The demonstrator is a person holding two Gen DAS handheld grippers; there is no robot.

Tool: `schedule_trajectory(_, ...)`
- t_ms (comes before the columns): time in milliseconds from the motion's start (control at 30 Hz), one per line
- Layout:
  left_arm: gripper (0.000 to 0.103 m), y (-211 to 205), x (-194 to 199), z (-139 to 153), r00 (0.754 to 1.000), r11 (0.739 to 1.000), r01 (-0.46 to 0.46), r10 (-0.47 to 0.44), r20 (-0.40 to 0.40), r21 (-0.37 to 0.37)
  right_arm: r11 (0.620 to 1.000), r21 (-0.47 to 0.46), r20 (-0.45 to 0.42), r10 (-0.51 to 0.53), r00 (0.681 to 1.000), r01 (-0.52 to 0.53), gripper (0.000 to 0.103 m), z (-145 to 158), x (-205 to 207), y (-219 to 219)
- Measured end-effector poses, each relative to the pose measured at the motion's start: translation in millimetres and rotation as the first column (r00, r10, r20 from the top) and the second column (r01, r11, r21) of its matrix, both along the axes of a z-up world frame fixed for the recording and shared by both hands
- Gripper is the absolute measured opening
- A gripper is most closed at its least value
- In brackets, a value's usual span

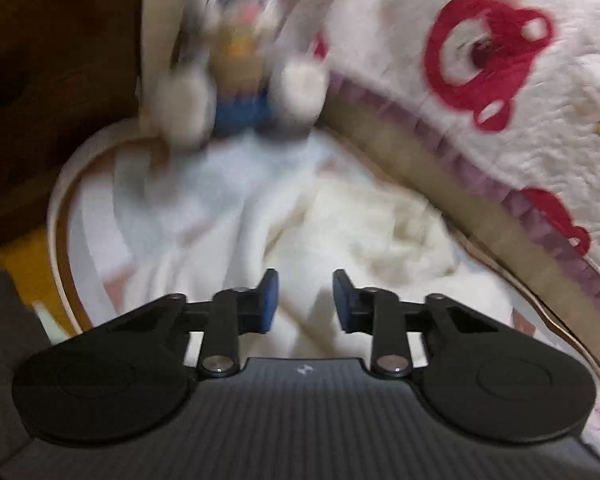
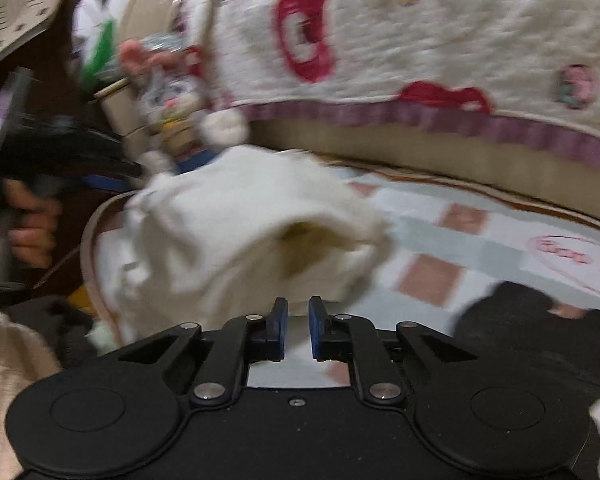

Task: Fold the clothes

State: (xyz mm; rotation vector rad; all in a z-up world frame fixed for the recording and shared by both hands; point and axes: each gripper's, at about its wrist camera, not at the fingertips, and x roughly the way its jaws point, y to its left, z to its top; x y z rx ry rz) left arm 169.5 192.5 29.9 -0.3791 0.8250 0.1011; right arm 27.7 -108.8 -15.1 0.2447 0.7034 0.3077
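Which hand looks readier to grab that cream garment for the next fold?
Probably the left. Its fingers hang right over the cream garment, cloth showing in the gap. The right gripper sits at the garment's near edge, gap narrow and empty.

We see warm, dim indoor light in both views, with no clear source and only soft shadows. Both pictures bend strongly at the edges: the cream quilt with red bear shapes (image 1: 500, 92) curves like an arch. In the left wrist view the plush toy with white paws (image 1: 240, 68), left of that quilt, is smeared by motion, and the far left sinks into dark brown. In the right wrist view the crumpled white cloth (image 2: 240, 232) below the quilt is blurred too. We find only the black gripper bodies (image 2: 296, 412) sharp, small glints on their screws.
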Motion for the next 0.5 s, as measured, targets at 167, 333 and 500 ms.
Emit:
schedule_trajectory(167, 0.011, 38.9, -0.3, -26.8, 0.994, 0.977, -0.072, 0.054, -0.094, -0.202, 0.995, 0.101, -0.03, 0.019, 0.999, -0.016, 0.021, -2.2, 35.9, 26.2)
schedule_trajectory(333, 0.011, 34.7, -3.8, -21.3, 0.995, 0.985, -0.076, 0.066, -0.069, -0.153, 0.982, 0.164, -0.1, -0.078, 0.992, 0.094, 0.059, -13.0, 77.3, 41.8)
schedule_trajectory(500, 0.01, 32.5, 5.5, -24.3, 0.996, 0.991, -0.054, 0.045, -0.072, -0.124, 0.945, 0.225, -0.192, -0.197, 0.961, 0.238, 0.069, -45.2, 114.3, 45.4)
